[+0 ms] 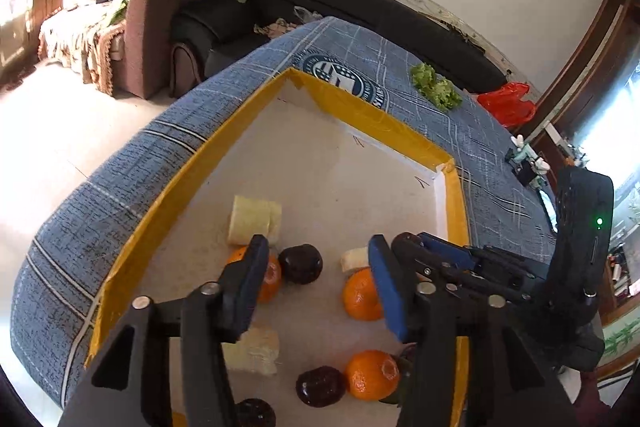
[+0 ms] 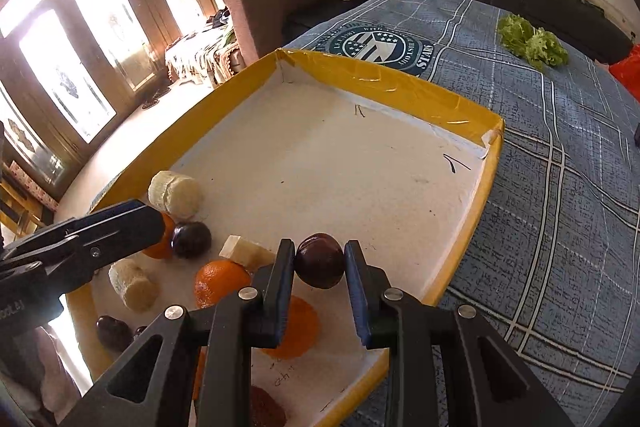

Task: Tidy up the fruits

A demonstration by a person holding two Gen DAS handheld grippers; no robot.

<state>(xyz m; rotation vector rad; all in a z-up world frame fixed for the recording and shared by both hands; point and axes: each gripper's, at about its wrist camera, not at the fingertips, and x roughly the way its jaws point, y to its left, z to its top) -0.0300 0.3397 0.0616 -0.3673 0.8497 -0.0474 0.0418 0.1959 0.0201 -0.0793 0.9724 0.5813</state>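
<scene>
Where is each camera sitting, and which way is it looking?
Left wrist: sits on the left gripper, looking down into the yellow-rimmed tray; its open jaws show, and the right gripper beside them.
Right wrist: sits on the right gripper, looking down at the tray; its jaws clamp a dark plum, and the left gripper enters at left.
Shared: tray, oranges, lettuce, blue cloth, sofa.

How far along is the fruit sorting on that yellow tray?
Little looks sorted yet: oranges, dark plums and banana pieces lie mixed together at the near end of the yellow-rimmed tray, while its far half is bare. In hand: the right gripper grips one plum; the left gripper hangs open over the cluster, holding nothing. Grouping by kind remains.
</scene>
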